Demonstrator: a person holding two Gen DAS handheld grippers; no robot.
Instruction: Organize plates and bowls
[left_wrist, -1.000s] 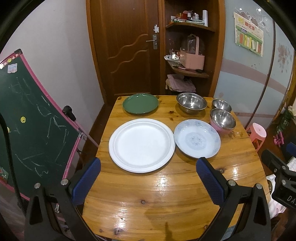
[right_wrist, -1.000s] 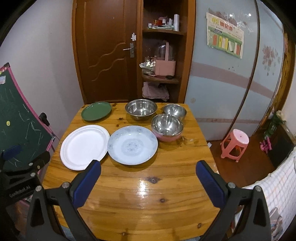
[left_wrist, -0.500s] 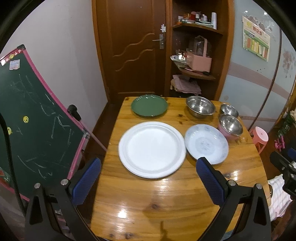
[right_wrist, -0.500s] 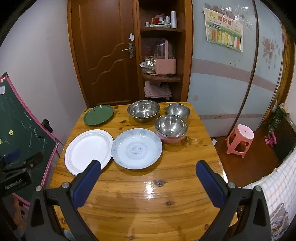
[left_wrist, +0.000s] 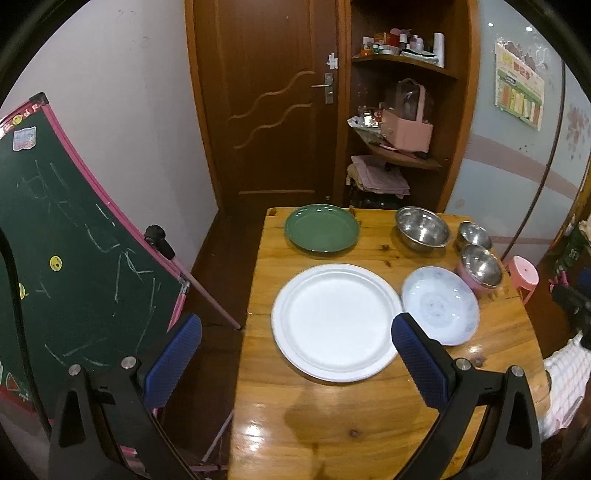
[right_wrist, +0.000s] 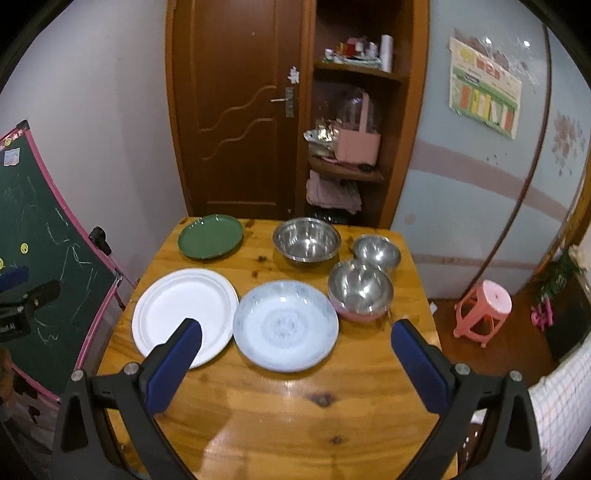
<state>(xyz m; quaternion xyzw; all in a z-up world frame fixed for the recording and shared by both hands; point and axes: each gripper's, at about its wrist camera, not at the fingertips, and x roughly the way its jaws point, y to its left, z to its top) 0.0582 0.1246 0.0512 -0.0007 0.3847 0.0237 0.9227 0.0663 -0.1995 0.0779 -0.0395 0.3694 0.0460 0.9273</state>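
On the wooden table (left_wrist: 332, 424) lie a large white plate (left_wrist: 334, 320) (right_wrist: 183, 315), a pale blue patterned plate (left_wrist: 439, 304) (right_wrist: 285, 324), and a green plate (left_wrist: 322, 228) (right_wrist: 210, 236) at the far left. A large steel bowl (left_wrist: 423, 228) (right_wrist: 306, 238), a small steel bowl (left_wrist: 474, 234) (right_wrist: 376, 252) and a steel bowl with a pink outside (left_wrist: 480, 269) (right_wrist: 360, 290) stand at the right. My left gripper (left_wrist: 295, 354) is open and empty, above the table's near left edge. My right gripper (right_wrist: 295, 356) is open and empty, above the near side of the blue plate.
A green chalkboard easel (left_wrist: 55, 258) leans left of the table. A brown door (left_wrist: 266, 103) and a corner shelf with a pink basket (left_wrist: 406, 129) stand behind it. A pink stool (right_wrist: 484, 306) is on the floor at the right.
Both grippers have moved. The left view has shifted leftward so the table sits further right; the right gripper has come closer to the plates. No dish has moved.
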